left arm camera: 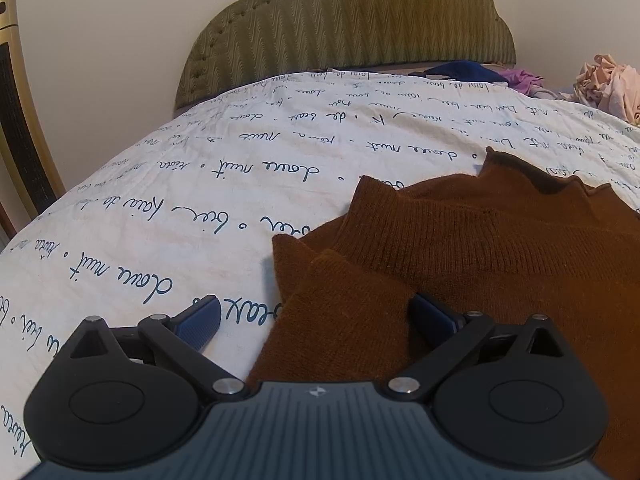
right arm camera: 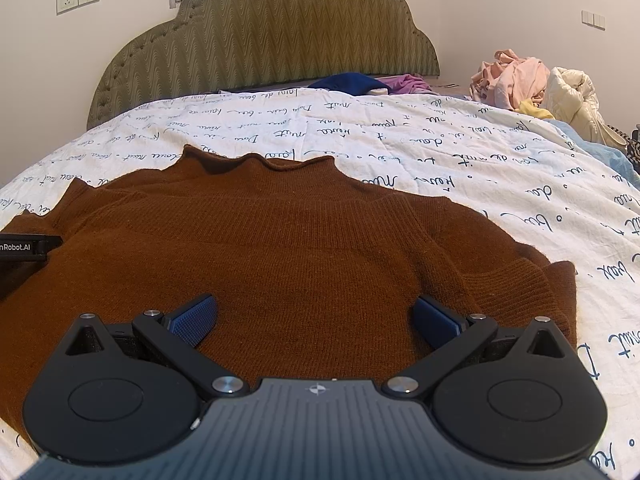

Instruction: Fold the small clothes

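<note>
A rust-brown knit sweater (right arm camera: 304,240) lies flat on the bed, collar toward the headboard. In the left wrist view its left part (left arm camera: 480,248) fills the right half. My left gripper (left arm camera: 316,320) is open, low over the sweater's left cuff edge, one blue pad on the sheet and one over the knit. My right gripper (right arm camera: 316,316) is open and empty, low over the sweater's lower middle. The left gripper's black body (right arm camera: 24,250) shows at the left edge of the right wrist view.
The bed has a white sheet with blue script (left arm camera: 200,184) and an olive padded headboard (right arm camera: 264,40). Loose clothes lie at the far end: blue (right arm camera: 348,82), purple (right arm camera: 404,82), and a pink and cream pile (right arm camera: 528,80) at the right. A chair (left arm camera: 20,140) stands left.
</note>
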A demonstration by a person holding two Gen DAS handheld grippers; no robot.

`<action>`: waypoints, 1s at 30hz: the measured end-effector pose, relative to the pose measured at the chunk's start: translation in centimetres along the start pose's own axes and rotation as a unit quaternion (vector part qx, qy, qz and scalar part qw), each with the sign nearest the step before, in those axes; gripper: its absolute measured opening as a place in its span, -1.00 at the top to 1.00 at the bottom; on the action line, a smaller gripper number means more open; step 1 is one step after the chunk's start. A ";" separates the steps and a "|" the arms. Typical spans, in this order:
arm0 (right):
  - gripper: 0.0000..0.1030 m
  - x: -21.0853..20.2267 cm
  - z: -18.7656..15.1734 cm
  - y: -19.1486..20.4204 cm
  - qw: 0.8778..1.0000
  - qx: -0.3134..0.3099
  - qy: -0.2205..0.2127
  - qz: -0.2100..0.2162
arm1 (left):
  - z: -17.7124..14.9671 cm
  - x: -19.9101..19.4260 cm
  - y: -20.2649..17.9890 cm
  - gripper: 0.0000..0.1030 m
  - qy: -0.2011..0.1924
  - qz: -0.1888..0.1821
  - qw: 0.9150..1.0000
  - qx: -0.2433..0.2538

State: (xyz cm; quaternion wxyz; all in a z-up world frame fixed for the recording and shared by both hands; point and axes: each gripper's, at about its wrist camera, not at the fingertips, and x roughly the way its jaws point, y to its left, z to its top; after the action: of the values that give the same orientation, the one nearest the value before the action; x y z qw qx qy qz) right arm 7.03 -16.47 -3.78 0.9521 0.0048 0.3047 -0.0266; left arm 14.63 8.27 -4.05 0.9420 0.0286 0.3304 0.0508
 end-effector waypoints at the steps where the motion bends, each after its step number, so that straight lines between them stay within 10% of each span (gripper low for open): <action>1: -1.00 0.0 0.0 0.0 1.000 0.000 0.000 0.000 | 0.0 0.0 0.0 -0.99 0.000 0.000 1.000 0.000; 30: -1.00 -0.1 0.0 0.1 1.000 -0.005 0.000 -0.004 | 0.0 -0.1 0.0 -0.99 0.000 -0.001 1.000 -0.001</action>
State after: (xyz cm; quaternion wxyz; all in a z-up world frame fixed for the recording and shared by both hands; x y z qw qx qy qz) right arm 6.99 -16.37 -3.70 0.9519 -0.0012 0.3049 -0.0292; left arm 14.56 8.27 -4.04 0.9420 0.0271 0.3308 0.0505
